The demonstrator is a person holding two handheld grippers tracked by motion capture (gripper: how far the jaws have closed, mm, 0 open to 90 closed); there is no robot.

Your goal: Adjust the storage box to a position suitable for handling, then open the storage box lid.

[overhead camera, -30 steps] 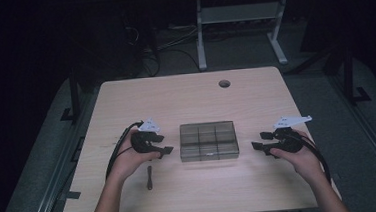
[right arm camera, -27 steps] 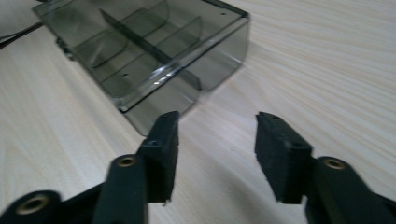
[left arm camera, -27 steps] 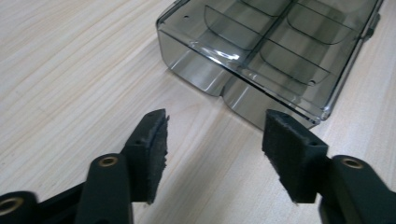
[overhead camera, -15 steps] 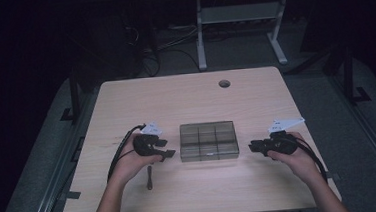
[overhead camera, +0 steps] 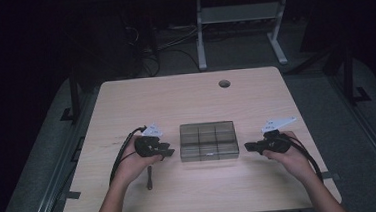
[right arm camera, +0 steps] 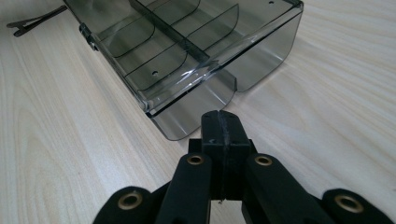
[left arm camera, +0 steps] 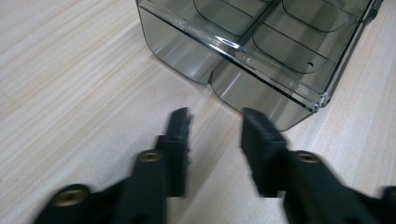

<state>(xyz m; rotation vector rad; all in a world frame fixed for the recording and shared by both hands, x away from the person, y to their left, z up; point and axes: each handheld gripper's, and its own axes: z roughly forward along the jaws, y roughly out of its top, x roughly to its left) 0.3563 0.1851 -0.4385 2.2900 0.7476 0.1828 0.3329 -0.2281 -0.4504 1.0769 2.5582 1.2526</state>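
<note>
Clearly the right gripper point(right arm camera: 222, 126) is clenched on nothing, its two black jaws pressed flat together after just closing, tips just short of the near wall of the smoky clear organiser box point(right arm camera: 187, 60). The left gripper point(left arm camera: 215, 135) has also just been closing, yet a gap remains between its jaws with only bare wood in it, so it grips nothing; it points at the box's other side point(left arm camera: 261, 51). From above, the box point(overhead camera: 208, 140) sits in the middle of the table point(overhead camera: 185, 101), lid closed as far as I can tell, with the left gripper point(overhead camera: 161, 149) and right gripper point(overhead camera: 253, 145) flanking it. The main risk, I judge, is sliding: the box looks light and slick on smooth wood, so a push from one side alone could skate or twist it away instead of letting a jaw catch the rim or latch. Shut jaws cannot pinch anything, so the right one would have to reopen first; prodding could scuff or tip the box. A thin dark tool point(overhead camera: 149, 179) lies by the left hand point(overhead camera: 132, 165), and a sweep of that wrist could knock it off the table.
</note>
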